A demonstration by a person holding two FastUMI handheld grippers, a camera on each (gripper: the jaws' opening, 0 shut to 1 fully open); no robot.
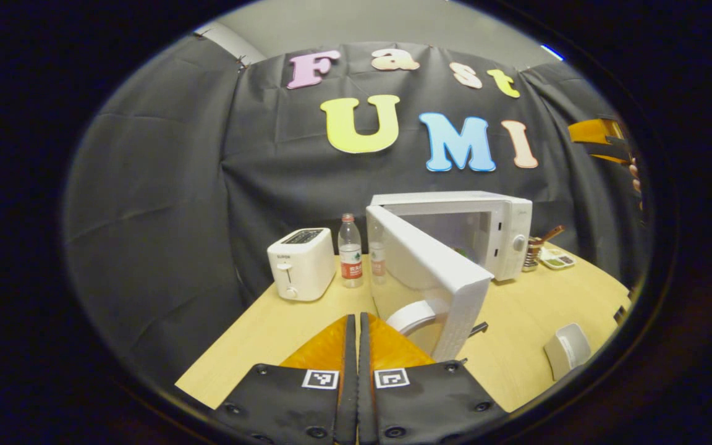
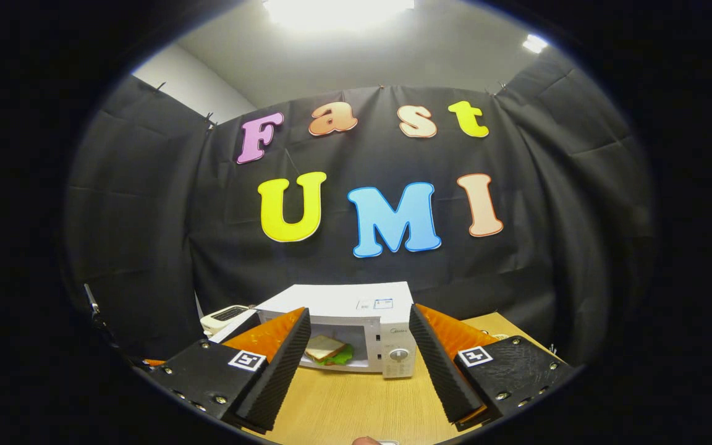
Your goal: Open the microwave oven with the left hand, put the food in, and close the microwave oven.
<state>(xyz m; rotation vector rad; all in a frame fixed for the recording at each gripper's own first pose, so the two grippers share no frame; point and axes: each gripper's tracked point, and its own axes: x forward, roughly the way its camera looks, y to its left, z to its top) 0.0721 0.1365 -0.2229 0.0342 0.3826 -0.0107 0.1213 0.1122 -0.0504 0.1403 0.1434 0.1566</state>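
Observation:
The white microwave (image 1: pixel 504 228) stands at the back of the wooden table (image 1: pixel 517 315), its door (image 1: pixel 421 266) swung wide open toward me. My left gripper (image 1: pixel 356 320) is shut with nothing in it, just left of the door's curved handle (image 1: pixel 415 315). In the right gripper view a sandwich with lettuce (image 2: pixel 329 352) lies inside the microwave (image 2: pixel 362 321). My right gripper (image 2: pixel 359 312) is open and empty, held back from the oven's opening. The same gripper (image 1: pixel 600 142) shows high at the right in the left gripper view, held by a hand (image 1: pixel 635 179).
A white toaster (image 1: pixel 301 262) and a water bottle (image 1: pixel 350 250) stand left of the microwave. Right of it are a utensil holder (image 1: pixel 535 250) and a small tray (image 1: pixel 557 259). A white cup-like container (image 1: pixel 569 349) lies near the table's right front edge.

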